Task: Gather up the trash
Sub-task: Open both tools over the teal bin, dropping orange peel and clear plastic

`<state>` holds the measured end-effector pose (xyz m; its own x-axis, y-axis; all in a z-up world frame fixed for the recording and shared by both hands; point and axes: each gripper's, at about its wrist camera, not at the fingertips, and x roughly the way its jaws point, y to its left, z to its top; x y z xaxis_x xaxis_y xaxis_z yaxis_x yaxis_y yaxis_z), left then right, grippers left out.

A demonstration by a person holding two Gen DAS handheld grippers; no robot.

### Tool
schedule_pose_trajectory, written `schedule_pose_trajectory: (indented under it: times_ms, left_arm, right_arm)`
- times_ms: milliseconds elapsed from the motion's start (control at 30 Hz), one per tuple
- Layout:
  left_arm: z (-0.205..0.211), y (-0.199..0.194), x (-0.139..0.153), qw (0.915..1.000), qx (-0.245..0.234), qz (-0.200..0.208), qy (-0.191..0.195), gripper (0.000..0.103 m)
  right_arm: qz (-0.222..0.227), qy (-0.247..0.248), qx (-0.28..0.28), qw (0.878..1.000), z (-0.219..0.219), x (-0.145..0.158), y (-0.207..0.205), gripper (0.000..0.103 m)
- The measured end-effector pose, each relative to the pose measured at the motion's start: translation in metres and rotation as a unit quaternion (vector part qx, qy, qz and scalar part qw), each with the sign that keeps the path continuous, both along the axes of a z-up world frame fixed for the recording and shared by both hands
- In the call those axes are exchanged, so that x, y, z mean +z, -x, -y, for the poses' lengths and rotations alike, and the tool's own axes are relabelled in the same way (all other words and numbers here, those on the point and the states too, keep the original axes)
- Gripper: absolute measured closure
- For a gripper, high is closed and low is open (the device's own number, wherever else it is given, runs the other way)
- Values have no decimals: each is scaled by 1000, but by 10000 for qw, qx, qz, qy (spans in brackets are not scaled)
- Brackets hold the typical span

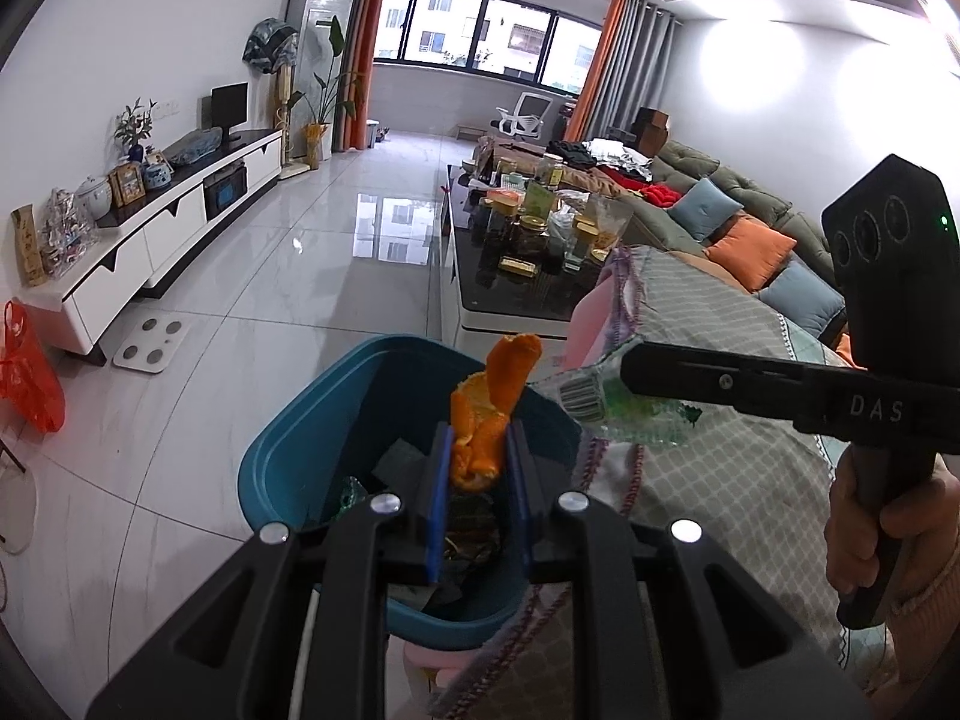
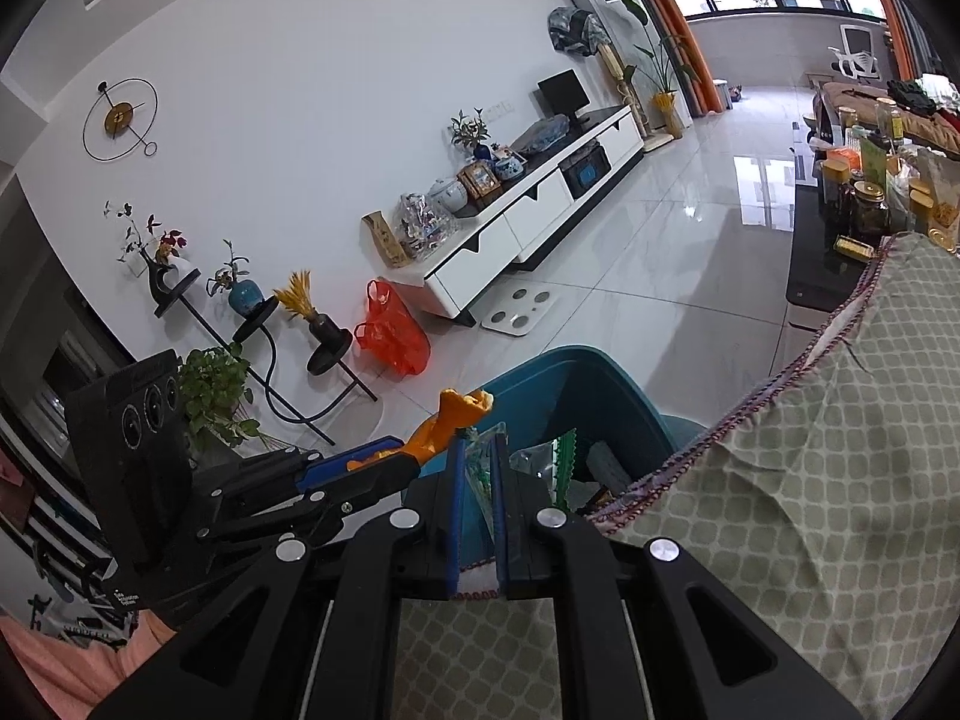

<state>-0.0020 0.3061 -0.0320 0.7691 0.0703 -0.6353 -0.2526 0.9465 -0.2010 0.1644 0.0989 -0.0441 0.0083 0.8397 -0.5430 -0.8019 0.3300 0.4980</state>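
Directly below and ahead of my two tongs, the blue bin [image 1: 282, 450] stands open at the top, though scraps already lie in its bottom. To my right, a table draped in a checked cloth [image 2: 810, 480] presses against the bin's rim and blocks that side. To my left and beyond the bin, the glossy tiled floor [image 1: 288, 276] lies free, until a white scale [image 1: 153, 345] near the TV cabinet [image 1: 150, 240].
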Motion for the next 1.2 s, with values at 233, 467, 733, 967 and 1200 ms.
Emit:
schedule_pose_trajectory:
  times_ms: [233, 467, 733, 967, 1200]
  left_arm:
    - [-8, -4, -8, 9999, 102, -102, 51, 85]
    - [-15, -11, -15, 9995, 199, -204, 123, 84]
    - [-21, -20, -26, 9987, 287, -361, 221, 84]
    - [-26, -30, -35, 9977, 384, -452, 340, 82]
    - [-32, -32, -44, 9965, 564, -461, 398, 72]
  right_arm:
    - [-76, 67, 5, 9999, -8, -8, -2, 94]
    - [-126, 176, -13, 9998, -19, -13, -5, 94]
    - [-186, 306, -50, 9993, -31, -20, -8, 93]
    - [-230, 377, -138, 9989, -39, -23, -11, 84]
    - [-236, 370, -231, 9988, -35, -23, -13, 76]
